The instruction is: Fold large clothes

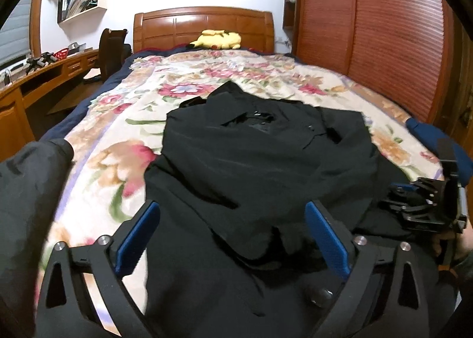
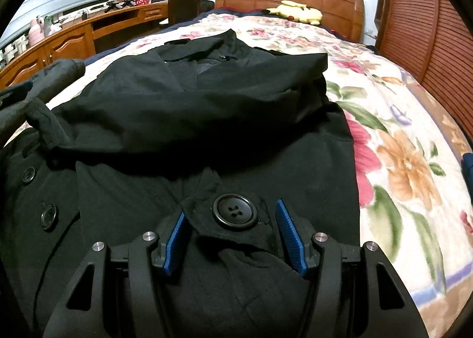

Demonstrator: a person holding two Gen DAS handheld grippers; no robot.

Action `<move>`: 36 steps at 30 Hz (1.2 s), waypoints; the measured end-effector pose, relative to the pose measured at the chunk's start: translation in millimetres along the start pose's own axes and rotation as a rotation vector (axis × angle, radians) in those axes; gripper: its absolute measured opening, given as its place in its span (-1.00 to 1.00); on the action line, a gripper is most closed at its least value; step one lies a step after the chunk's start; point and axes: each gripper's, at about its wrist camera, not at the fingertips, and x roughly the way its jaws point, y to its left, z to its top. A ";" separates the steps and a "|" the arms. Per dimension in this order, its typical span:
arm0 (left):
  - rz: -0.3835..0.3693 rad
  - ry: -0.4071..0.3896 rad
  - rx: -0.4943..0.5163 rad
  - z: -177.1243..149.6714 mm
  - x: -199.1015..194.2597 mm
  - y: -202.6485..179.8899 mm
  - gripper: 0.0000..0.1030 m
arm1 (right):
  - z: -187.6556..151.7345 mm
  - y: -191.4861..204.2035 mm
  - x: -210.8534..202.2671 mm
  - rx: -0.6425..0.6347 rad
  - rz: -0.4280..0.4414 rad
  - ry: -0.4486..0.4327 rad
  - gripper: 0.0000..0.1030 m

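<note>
Black coat lies half-folded on the floral bedspread, left gripper spread wide over its near hem, right gripper parted around the button tab: best pinch deep, lift both sides level.

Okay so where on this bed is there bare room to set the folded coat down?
Free: floral bedspread between the black coat's collar and yellow plush toy; also the strip right of the coat. Crowded: the near end, where both open grippers, left and right, hover over cloth.
</note>
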 end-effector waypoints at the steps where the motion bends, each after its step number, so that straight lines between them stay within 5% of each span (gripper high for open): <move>1: 0.000 0.016 -0.003 3.6 6.2 2.1 0.87 | -1.4 1.0 0.1 0.001 -0.001 -0.004 0.16; 13: -0.054 0.268 -0.006 -21.7 63.2 -0.9 0.73 | -8.3 -19.5 7.3 0.016 0.012 -0.025 0.16; 17: -0.094 0.288 0.011 -28.9 59.7 -10.8 0.19 | -9.6 -21.2 6.0 0.025 0.020 -0.032 0.16; 22: -0.086 0.277 0.079 -28.0 53.0 -23.9 -0.76 | -10.3 -21.7 5.6 0.027 0.020 -0.035 0.16; 31: 0.141 0.027 0.056 18.9 -17.9 15.0 -0.83 | -10.3 -20.9 5.1 0.031 0.020 -0.039 0.16; 36: 0.145 0.062 0.076 16.0 -27.1 18.6 -0.83 | -10.3 -21.2 5.2 0.032 0.020 -0.039 0.16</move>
